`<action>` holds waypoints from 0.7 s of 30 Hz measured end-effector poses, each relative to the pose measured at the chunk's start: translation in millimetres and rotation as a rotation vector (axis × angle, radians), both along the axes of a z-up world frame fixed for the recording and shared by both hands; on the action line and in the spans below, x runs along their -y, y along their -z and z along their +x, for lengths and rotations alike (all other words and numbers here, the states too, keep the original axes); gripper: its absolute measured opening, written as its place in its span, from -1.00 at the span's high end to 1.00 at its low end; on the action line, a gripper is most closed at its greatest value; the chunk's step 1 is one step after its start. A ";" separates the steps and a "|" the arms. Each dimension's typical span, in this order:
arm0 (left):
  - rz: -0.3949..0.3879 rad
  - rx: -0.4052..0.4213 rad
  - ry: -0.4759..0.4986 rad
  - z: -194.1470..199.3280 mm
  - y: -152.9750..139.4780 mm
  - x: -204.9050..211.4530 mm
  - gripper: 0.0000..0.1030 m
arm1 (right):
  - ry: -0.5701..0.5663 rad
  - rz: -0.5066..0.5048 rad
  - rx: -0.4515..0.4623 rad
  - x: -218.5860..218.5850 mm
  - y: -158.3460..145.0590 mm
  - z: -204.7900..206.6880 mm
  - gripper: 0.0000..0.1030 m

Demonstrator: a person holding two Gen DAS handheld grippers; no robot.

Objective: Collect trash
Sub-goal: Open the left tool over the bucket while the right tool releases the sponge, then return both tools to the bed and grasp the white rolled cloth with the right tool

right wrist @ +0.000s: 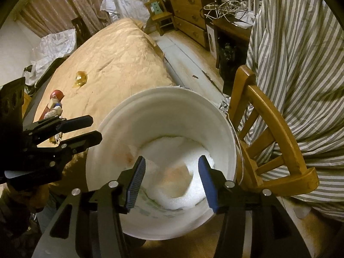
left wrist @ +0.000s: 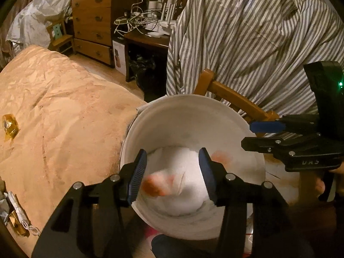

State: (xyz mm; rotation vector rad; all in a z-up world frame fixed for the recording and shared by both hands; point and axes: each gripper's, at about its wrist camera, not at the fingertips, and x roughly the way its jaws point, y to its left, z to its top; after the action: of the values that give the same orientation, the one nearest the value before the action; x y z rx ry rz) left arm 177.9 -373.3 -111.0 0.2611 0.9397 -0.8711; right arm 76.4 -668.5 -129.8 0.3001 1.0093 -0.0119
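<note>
A white bucket (left wrist: 182,99) (right wrist: 163,90) stands beside the tan paper-covered table (left wrist: 64,107). Crumpled white trash (right wrist: 172,157) lies in its bottom. My left gripper (left wrist: 172,172) (right wrist: 95,129) hangs open over the bucket mouth; a blurred white tissue with orange stains (left wrist: 159,185) is loose between its fingers, over the pile. My right gripper (right wrist: 172,176) (left wrist: 249,135) is open over the same bucket with nothing in it. An amber wrapper (left wrist: 9,126) (right wrist: 80,78) lies on the table. A red and white piece with a crumpled wad (right wrist: 56,105) sits near the table's left edge.
A wooden chair (right wrist: 268,133) (left wrist: 234,101) draped with a grey striped cloth (left wrist: 258,32) stands right behind the bucket. A wooden dresser (left wrist: 92,21) and a dark desk with tangled cables (left wrist: 146,36) are at the back. More wrappers (left wrist: 17,210) lie at the table's near left.
</note>
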 end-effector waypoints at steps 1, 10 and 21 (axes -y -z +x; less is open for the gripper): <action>-0.002 0.000 0.000 -0.1 0.0 -0.3 0.06 | 0.000 0.001 0.002 0.9 0.1 -0.5 -0.02; -0.017 0.001 -0.002 -3.2 -0.3 -5.9 0.06 | -0.003 -0.001 0.025 -2.9 -6.1 -4.8 -0.02; -0.051 0.039 -0.147 0.9 6.6 -112.4 0.06 | -0.163 0.048 0.184 -84.0 -37.8 -10.1 -0.09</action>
State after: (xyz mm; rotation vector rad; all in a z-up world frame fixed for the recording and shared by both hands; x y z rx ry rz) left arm 178.8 -260.9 -117.6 0.1627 0.8878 -0.7508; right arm 66.3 -584.5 -92.0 0.2568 0.8497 0.1848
